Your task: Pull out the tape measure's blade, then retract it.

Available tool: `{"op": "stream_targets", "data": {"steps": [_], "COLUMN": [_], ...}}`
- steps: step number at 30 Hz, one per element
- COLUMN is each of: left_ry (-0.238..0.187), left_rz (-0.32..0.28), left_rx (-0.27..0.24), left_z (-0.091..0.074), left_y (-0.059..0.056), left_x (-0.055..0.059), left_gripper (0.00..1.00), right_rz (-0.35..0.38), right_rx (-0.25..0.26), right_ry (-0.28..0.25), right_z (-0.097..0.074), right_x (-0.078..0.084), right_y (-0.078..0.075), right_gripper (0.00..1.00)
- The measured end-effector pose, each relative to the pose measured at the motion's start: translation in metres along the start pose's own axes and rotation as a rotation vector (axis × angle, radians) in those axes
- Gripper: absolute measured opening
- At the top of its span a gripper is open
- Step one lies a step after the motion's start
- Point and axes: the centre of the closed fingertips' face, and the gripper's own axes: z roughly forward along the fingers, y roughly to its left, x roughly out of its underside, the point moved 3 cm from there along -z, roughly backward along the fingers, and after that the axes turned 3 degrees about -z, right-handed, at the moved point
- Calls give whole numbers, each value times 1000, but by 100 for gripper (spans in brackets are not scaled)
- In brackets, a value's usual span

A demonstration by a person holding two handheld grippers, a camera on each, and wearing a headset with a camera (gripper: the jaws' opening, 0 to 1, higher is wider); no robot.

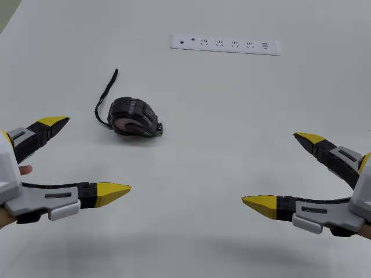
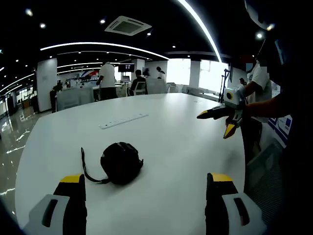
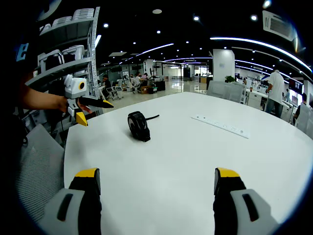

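Our left yellow-tipped gripper (image 1: 91, 154) hangs wide open and empty at lower left; we see the black, round tape measure (image 1: 133, 117) lying left of centre on the white table (image 1: 232, 116); our right gripper (image 1: 272, 168) gapes empty at lower right.

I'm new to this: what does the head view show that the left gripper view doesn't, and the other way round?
Head view adds: a look from above, with the socket holes of the power strip readable and the pale side face of the tape measure.
Left gripper view adds: the office beyond the table, with people, ceiling lights and the arm holding the right gripper.
Both share: table, tape measure with its strap, power strip, and the left gripper and right gripper, both open and clear of the tape measure.
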Motion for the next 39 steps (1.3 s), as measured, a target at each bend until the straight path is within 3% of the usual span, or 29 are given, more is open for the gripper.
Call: {"op": "stream_targets", "data": {"steps": [21,39], "left_ry": [3,34], "left_rz": [16,54], "left_rx": [10,41], "left_z": [1,12], "left_y": [-5,1], "left_x": [-3,-4], "left_gripper": [100,100], "right_rz": [-26,-61], "right_rx": [13,-39], "right_ry": [16,39], "right_z": [-9,4], "right_x": [-1,-4], "right_y": [-1,-9], "right_gripper": [97,94]}}
